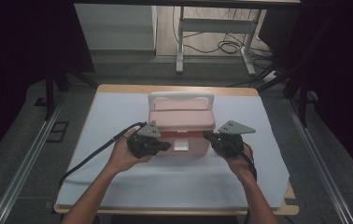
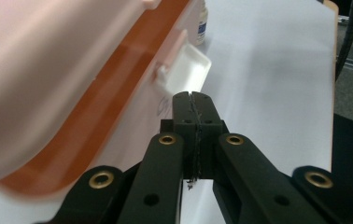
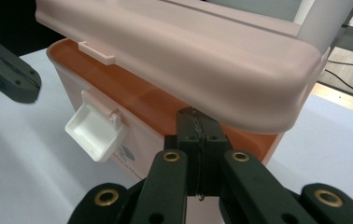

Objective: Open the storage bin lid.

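1. Pink box [image 1: 180,122] at the middle of the table [image 1: 118,196], lid [image 3: 184,51] lifted a crack, white latch [image 3: 95,133] hanging open.
2. Left gripper [image 1: 165,145] and right gripper [image 1: 207,136] fully closed, holding nothing, tips at the box's front corners.
3. Likely light, stiff, smooth plastic; best lifted under the lid's rim.
4. Print on the front wall too blurred to read.

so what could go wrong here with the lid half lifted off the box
The lid is only partly raised, and the right gripper, shut, pushes from under its edge rather than gripping it, so the lid could slip off and drop shut. The left gripper sits close to the unlatched clasp and might snag it. The box may slide on the smooth table cover.
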Action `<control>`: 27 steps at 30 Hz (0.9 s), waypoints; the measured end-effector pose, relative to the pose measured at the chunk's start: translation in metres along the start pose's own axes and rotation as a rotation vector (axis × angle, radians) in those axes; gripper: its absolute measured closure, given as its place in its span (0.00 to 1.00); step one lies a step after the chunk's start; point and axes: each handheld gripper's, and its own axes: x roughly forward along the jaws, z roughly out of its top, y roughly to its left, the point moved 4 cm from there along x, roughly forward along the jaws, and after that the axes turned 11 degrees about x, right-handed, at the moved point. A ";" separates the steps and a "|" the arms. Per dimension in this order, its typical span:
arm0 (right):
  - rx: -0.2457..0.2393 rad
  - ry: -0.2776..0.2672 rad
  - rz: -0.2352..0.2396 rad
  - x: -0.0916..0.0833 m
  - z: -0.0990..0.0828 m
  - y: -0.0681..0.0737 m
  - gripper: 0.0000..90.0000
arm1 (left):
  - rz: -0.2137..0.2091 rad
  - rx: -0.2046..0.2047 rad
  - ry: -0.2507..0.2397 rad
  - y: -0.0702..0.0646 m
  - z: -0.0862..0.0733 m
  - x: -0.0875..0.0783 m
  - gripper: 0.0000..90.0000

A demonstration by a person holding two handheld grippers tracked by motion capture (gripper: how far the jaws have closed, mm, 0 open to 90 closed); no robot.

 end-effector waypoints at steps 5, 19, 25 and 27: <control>0.000 -0.001 0.002 0.000 0.000 0.000 1.00 | -0.014 -0.008 -0.017 -0.003 0.004 0.012 1.00; 0.000 0.000 0.004 0.001 -0.001 0.000 1.00 | -0.001 -0.014 -0.009 0.000 0.013 0.029 1.00; -0.001 -0.001 0.005 0.002 -0.001 0.001 1.00 | 0.032 -0.004 0.005 0.001 0.011 0.033 1.00; -0.001 -0.001 0.007 0.002 -0.001 0.001 1.00 | 0.033 -0.003 0.005 0.001 0.011 0.033 1.00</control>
